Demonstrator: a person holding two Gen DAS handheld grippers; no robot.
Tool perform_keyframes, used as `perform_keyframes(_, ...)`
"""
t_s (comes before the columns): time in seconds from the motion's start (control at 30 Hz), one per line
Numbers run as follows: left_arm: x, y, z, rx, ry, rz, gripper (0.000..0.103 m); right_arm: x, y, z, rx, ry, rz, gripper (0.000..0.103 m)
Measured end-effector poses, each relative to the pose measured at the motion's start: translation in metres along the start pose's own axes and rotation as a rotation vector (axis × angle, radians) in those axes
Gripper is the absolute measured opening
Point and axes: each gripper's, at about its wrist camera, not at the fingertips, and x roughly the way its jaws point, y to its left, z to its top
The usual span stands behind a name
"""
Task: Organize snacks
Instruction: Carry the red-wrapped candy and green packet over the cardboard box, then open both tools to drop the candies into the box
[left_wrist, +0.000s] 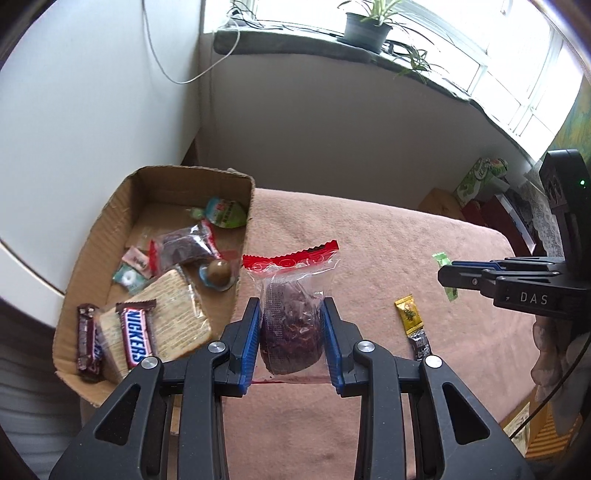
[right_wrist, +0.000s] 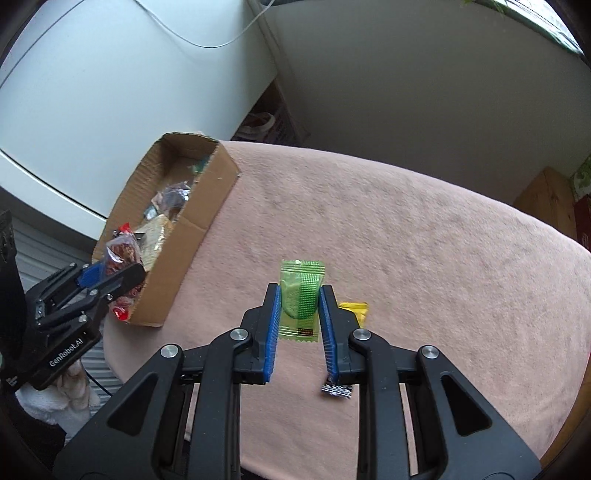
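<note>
My left gripper is shut on a clear, red-topped packet of dark dried fruit, held above the pink-covered table just right of the cardboard box. That box holds Snickers bars, a cracker pack and several small sweets. My right gripper is shut on a green wrapped snack, lifted off the cloth. From the right wrist view the left gripper hangs with the fruit packet at the box's near corner. A yellow and black sachet lies on the cloth.
The pink cloth covers a rounded table whose edge drops off at left and front. A white appliance stands behind the box. A windowsill with a potted plant runs along the back. Cartons stand at the far right.
</note>
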Motion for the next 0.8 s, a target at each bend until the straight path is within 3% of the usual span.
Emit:
perform_keyframes(0.43, -0.009, 0.062, -0.031, -0.187, 0.025, 0.050, 0.030, 0.029, 0.092, 0.046, -0.167, 0.027, 0.109, 0.022)
perform_keyframes(0.8, -0.007, 0.085, -0.034, -0.220, 0.033, 0.091, 0.031, 0.053, 0.139, 0.067, -0.225, 0.047, 0.143, 0.023)
